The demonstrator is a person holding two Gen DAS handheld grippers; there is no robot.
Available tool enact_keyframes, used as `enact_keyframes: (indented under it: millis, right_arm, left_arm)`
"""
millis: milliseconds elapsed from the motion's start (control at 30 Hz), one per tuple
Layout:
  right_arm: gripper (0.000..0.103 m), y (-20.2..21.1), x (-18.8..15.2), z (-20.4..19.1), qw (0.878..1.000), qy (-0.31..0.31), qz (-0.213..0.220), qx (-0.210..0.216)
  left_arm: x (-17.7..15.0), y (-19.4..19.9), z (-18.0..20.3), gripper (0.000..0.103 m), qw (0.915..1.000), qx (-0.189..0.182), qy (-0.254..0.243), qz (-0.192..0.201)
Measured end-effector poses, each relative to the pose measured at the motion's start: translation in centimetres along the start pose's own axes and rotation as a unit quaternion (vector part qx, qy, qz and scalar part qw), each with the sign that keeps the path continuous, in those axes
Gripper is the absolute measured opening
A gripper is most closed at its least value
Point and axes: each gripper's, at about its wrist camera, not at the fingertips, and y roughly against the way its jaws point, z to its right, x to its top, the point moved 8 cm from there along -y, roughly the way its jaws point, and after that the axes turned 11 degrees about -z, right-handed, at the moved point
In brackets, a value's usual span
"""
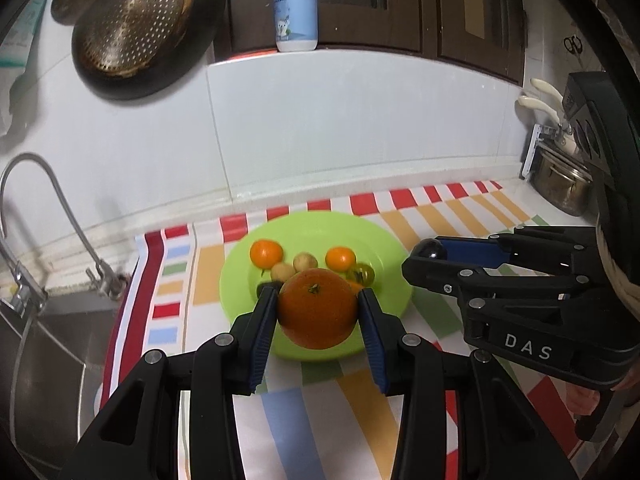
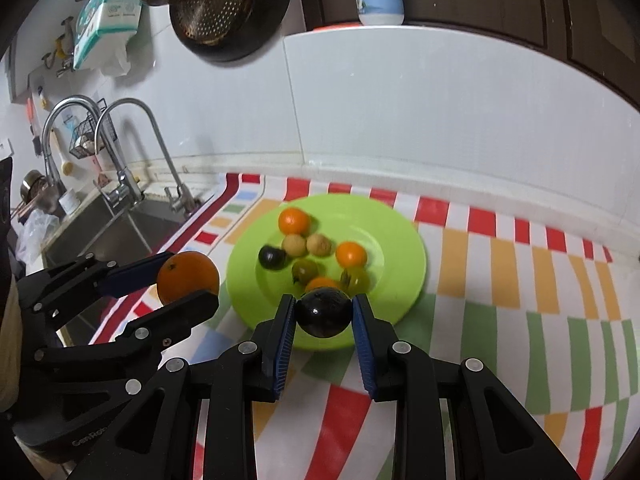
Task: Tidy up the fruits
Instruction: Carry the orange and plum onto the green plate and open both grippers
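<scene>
My left gripper (image 1: 318,300) is shut on a large orange (image 1: 318,309) and holds it above the near rim of a green plate (image 1: 372,236). My right gripper (image 2: 324,307) is shut on a dark round plum (image 2: 323,312) over the plate's near edge (image 2: 400,240). The plate holds small oranges (image 2: 294,221), two pale longans (image 2: 319,245), a dark plum (image 2: 272,257) and greenish tomatoes (image 2: 305,270). The left gripper with the orange (image 2: 188,278) shows at left in the right wrist view. The right gripper (image 1: 428,258) shows at right in the left wrist view.
A striped cloth (image 2: 500,300) covers the counter. A sink (image 2: 108,228) with faucets (image 2: 128,152) lies to the left. A colander (image 1: 132,28) hangs on the tiled wall. A bottle (image 1: 295,6) stands on the ledge. A metal pot (image 1: 560,184) sits at the right.
</scene>
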Motion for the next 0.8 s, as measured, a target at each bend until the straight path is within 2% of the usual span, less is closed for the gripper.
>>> enact_keyframes:
  millis: [233, 400, 800]
  right_arm:
    - [0.03, -0.6, 2.7, 0.5, 1.0, 0.0, 0.007, -0.005]
    - [0.03, -1.5, 4.4, 1.2, 1.0, -0.003, 0.006, -0.006]
    - [0.03, -6.2, 6.8, 3.2, 1.0, -0.021, -0.016, -0.004]
  left_arm:
    - [3.1, -0.9, -0.6, 0.04, 0.9997, -0.01, -0.011, 0.016]
    - [4.8, -2.5, -1.0, 0.04, 0.9996, -0.017, -0.016, 0.013]
    - [6.3, -8.9, -2.3, 0.04, 0.9989, -0.028, -0.014, -0.035]
